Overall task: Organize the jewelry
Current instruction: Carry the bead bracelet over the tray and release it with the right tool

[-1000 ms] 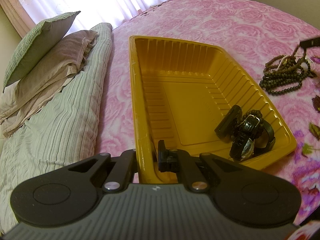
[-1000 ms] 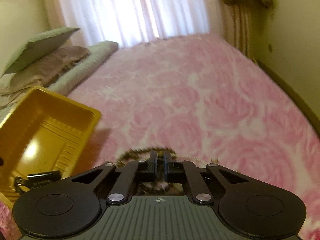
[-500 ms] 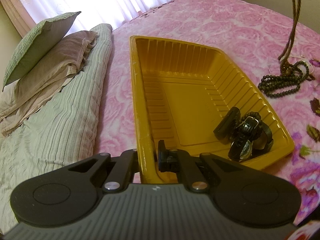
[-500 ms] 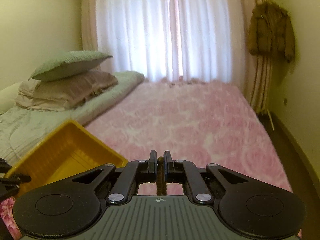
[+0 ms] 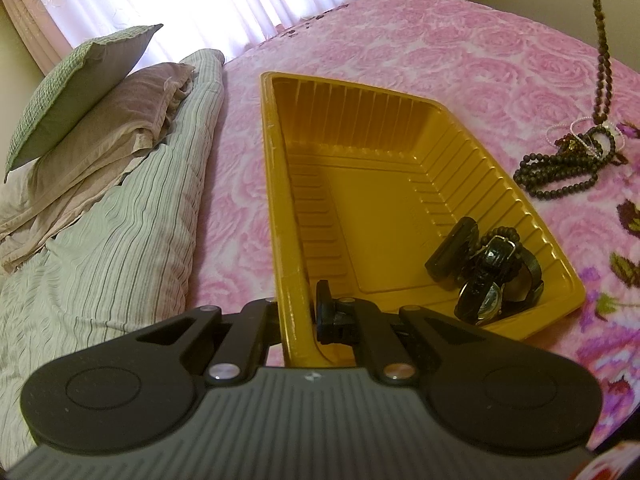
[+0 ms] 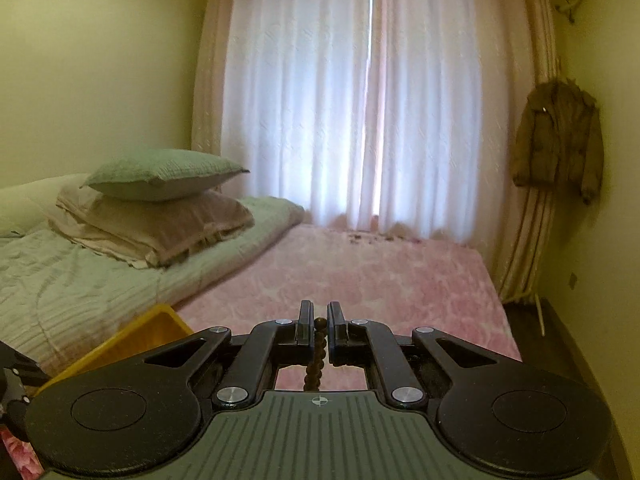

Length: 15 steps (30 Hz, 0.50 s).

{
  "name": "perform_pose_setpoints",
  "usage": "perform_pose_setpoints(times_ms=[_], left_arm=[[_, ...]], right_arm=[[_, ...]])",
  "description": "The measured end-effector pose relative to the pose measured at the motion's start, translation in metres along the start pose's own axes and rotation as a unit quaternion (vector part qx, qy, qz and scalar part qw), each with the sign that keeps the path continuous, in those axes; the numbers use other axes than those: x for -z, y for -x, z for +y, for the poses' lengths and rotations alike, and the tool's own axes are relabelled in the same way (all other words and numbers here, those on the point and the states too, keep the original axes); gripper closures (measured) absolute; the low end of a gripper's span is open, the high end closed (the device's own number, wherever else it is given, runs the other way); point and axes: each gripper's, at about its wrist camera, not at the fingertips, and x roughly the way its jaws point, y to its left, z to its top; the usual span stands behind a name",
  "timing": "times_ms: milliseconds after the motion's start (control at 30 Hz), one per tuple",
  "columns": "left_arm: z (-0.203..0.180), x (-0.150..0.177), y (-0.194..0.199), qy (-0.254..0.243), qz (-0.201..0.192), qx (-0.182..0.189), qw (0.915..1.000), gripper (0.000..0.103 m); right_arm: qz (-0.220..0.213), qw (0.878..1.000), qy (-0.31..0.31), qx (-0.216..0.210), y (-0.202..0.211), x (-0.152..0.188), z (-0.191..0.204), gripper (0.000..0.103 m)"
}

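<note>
A yellow plastic tray (image 5: 280,184) lies on the pink bedspread. My left gripper (image 5: 298,316) is shut on the tray's near left wall, one finger inside and one outside. Black watches and a bead bracelet (image 5: 486,276) sit in the tray's near right corner. My right gripper (image 6: 319,322) is shut on a brown bead necklace (image 6: 316,354), held high above the bed. In the left wrist view that necklace (image 5: 602,52) hangs as a taut strand down to a pile of dark beads (image 5: 568,168) right of the tray. The tray's corner (image 6: 136,338) shows low left in the right wrist view.
Stacked pillows (image 5: 88,108) and a striped quilt (image 5: 108,248) lie left of the tray. A pale bead bracelet (image 5: 580,128) rests in the bead pile. White curtains (image 6: 360,112) close off the far end of the bed, and a brown jacket (image 6: 558,140) hangs at right.
My right gripper has risen with the bead necklace, drawing a strand up out of the pile until it hangs taut. The left gripper and the tray have stayed still.
</note>
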Motion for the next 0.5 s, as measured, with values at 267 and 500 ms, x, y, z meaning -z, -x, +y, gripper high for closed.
perform_pose_setpoints(times_ms=[267,500], left_arm=[[0.001,0.0,0.0,0.001,-0.001,0.002,1.0,0.099],[0.002,0.001,0.0,0.003,-0.001,0.006,1.0,0.099]], right_arm=[[0.007,0.999,0.021,-0.044,-0.006,-0.007,0.027,0.097],[0.015,0.993,0.058,-0.1,-0.029,-0.015,0.068,0.097]])
